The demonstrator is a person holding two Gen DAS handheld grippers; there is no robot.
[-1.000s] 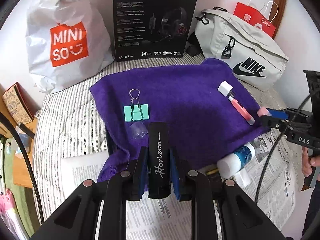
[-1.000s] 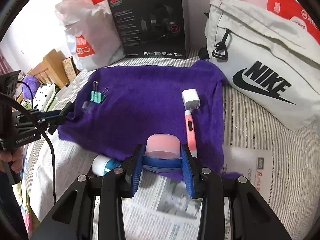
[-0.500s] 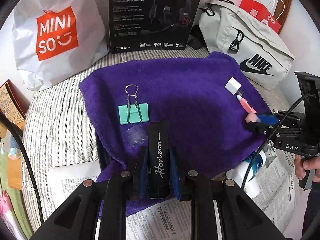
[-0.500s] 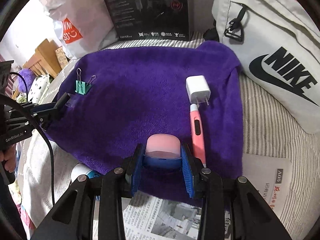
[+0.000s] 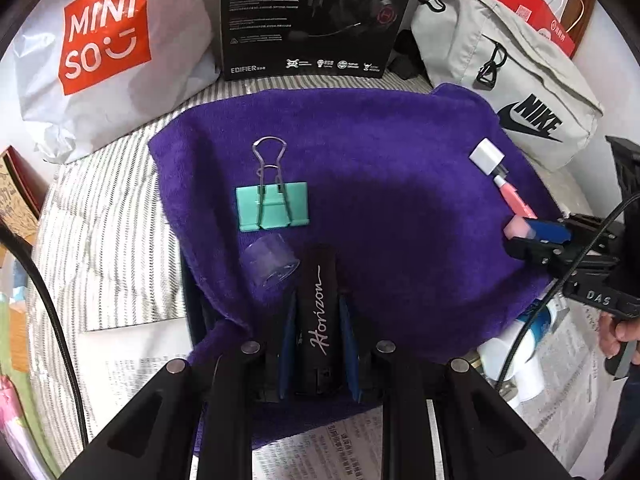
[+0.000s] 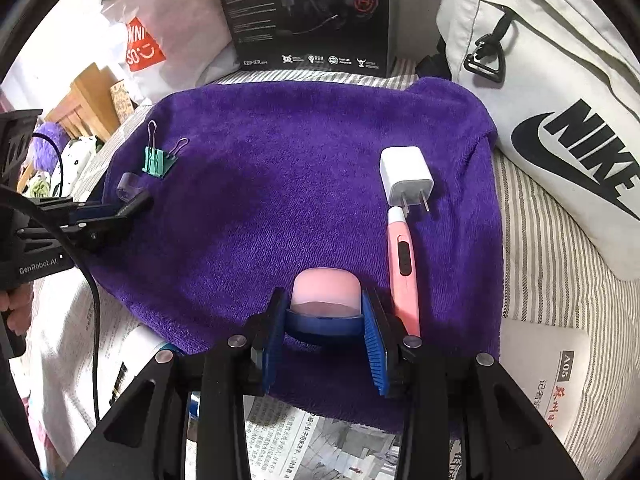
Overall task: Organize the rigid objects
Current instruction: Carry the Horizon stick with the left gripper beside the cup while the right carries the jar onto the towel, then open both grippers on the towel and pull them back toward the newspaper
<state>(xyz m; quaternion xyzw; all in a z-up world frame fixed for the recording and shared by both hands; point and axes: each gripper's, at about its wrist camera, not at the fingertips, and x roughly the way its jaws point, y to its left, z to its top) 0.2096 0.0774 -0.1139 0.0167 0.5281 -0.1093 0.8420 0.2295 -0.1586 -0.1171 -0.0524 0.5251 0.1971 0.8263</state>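
A striped bed [image 5: 100, 216] piled with bags and papers.
On its cover lie a purple towel [image 6: 304, 184], newspapers [image 6: 328, 444], a white shopping bag [image 5: 100, 52], a black headset box [image 5: 316, 16] and a grey sling bag [image 6: 552, 92] along the back.

Home bedroom, looks lived-in: striped bedsheet [image 6: 560, 248] as the work surface, purple towel [image 5: 360, 152] and newspaper [image 6: 340, 444] spread on it. Miniso shopping bag [image 5: 100, 52], headset box [image 5: 312, 16], Nike bag [image 6: 560, 92] propped against the wall; wooden furniture [image 6: 88, 100] at the left.
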